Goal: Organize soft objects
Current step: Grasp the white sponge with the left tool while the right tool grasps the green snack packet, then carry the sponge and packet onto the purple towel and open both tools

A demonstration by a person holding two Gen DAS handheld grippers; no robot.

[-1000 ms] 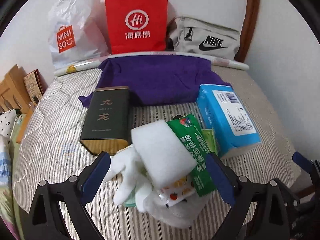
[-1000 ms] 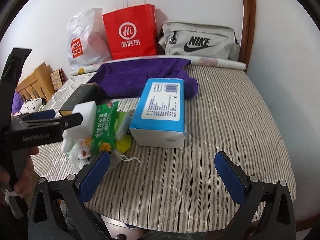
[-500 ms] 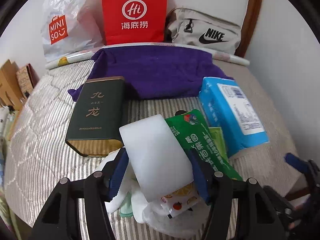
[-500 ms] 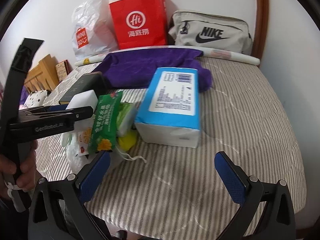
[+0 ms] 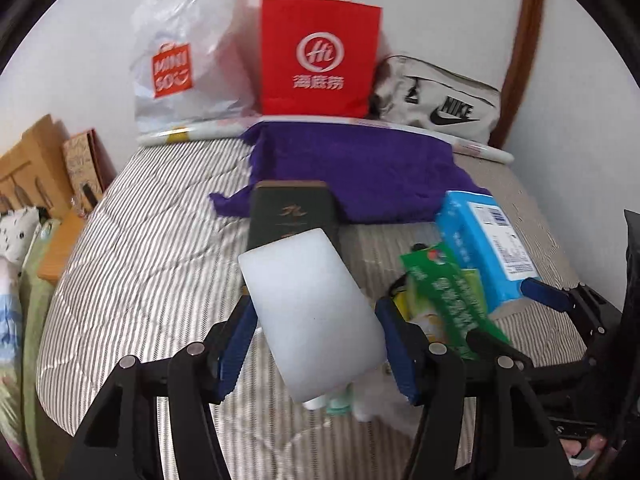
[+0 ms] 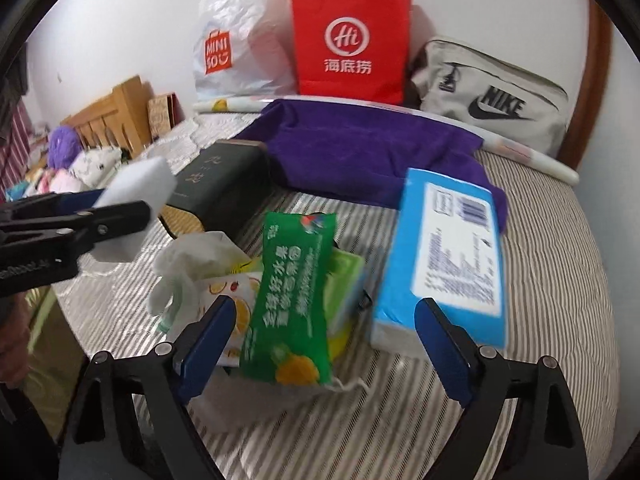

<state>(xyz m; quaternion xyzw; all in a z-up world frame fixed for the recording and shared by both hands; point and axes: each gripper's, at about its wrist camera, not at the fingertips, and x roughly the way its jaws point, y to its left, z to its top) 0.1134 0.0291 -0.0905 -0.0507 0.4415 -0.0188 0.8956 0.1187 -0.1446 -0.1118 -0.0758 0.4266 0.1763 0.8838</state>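
gripping a white sponge (image 5: 310, 316), left gripper (image 5: 316, 344) jaws clench; right gripper (image 6: 326, 342) jaws spread beside tissue pack (image 6: 448, 260).

Bare striped mattress (image 5: 132, 264) lies open left of the dark tin (image 5: 294, 212). Right half crowded: green packet (image 6: 296, 300), blue tissue pack (image 6: 452, 256) and white glove (image 6: 180, 268) close together. Purple towel (image 6: 360, 148) spreads behind them; bags (image 6: 348, 36) line the wall. Near right mattress corner (image 6: 560, 320) open.
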